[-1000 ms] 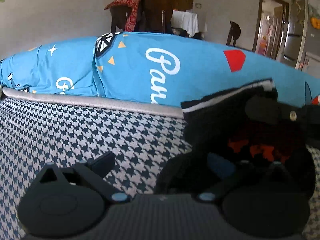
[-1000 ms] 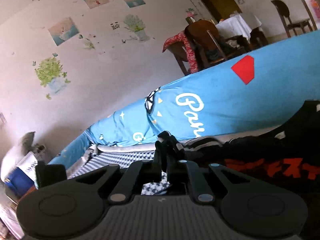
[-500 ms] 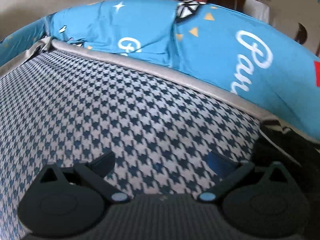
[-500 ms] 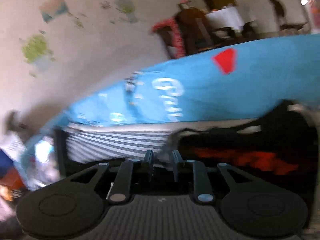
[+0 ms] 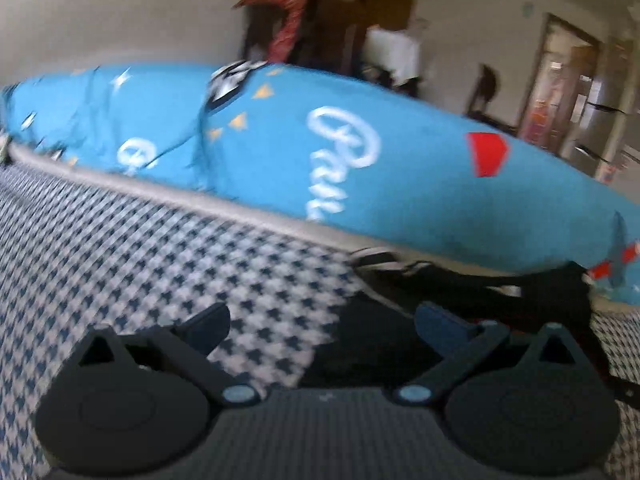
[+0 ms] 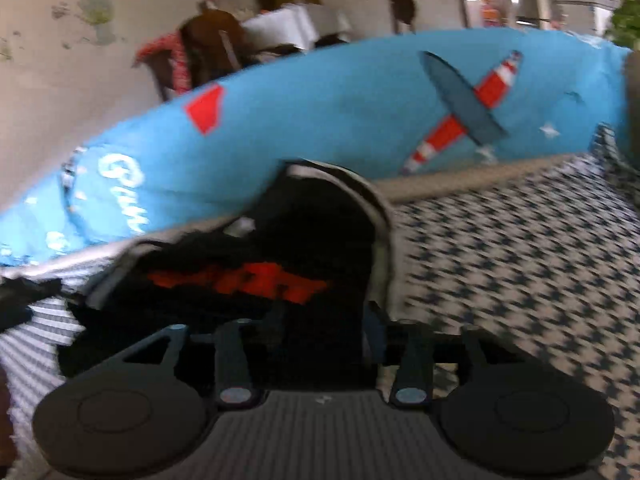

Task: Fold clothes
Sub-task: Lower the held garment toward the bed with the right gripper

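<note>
A black garment with red print and a white-striped hem lies bunched on the houndstooth bed cover, against a long blue cushion. My right gripper is low over its near edge, fingers partly apart, with black cloth lying between them. In the left wrist view the same garment lies at the right. My left gripper is open wide at its left edge. Its right finger is over the black cloth and its left finger is over the bed cover.
The blue printed cushion runs along the far side of the bed. A grey-and-white striped cloth lies left of the garment. Chairs, a white-covered table and a doorway stand beyond the bed.
My right gripper's fingers have parted from shut, and it has swung right along the garment. My left gripper, still open, turned away left over the bare cover and has come back to the garment's edge.
</note>
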